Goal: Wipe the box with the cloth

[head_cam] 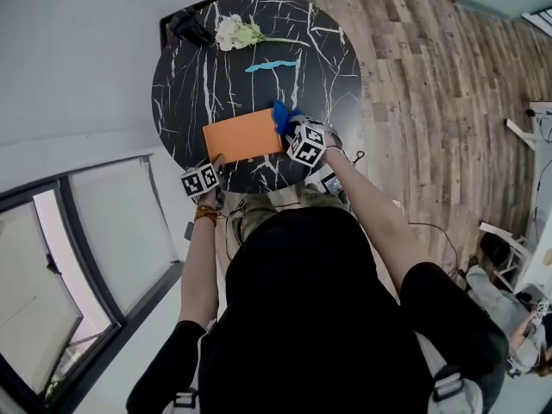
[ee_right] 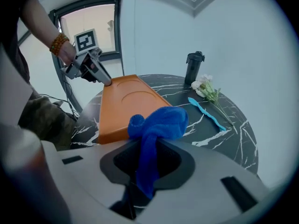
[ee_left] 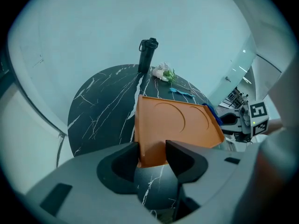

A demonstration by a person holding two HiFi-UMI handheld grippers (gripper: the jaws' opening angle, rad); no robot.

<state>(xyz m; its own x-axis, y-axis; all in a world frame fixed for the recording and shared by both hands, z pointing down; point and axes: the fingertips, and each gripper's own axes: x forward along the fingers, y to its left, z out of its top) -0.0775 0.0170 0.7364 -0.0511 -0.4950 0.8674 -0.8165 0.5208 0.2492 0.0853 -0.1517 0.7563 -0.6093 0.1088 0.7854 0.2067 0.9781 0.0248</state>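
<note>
A flat orange box point(head_cam: 241, 136) lies on the near part of a round black marble table point(head_cam: 198, 84). My left gripper point(head_cam: 217, 166) stands at the box's near left corner. In the left gripper view its jaws point(ee_left: 153, 155) are apart with that corner of the box point(ee_left: 177, 120) between them, and I see no pads pressing on it. My right gripper point(head_cam: 289, 129) is shut on a bunched blue cloth point(head_cam: 280, 115) at the box's right end. In the right gripper view the cloth point(ee_right: 156, 122) hangs out of the jaws against the box's point(ee_right: 126, 101) near edge.
A black bottle point(head_cam: 190, 26), white flowers point(head_cam: 235, 33) and a light blue strip point(head_cam: 272, 65) lie at the table's far side. A window is at the left, wooden floor point(head_cam: 431, 102) at the right. The person's body is close to the table's near rim.
</note>
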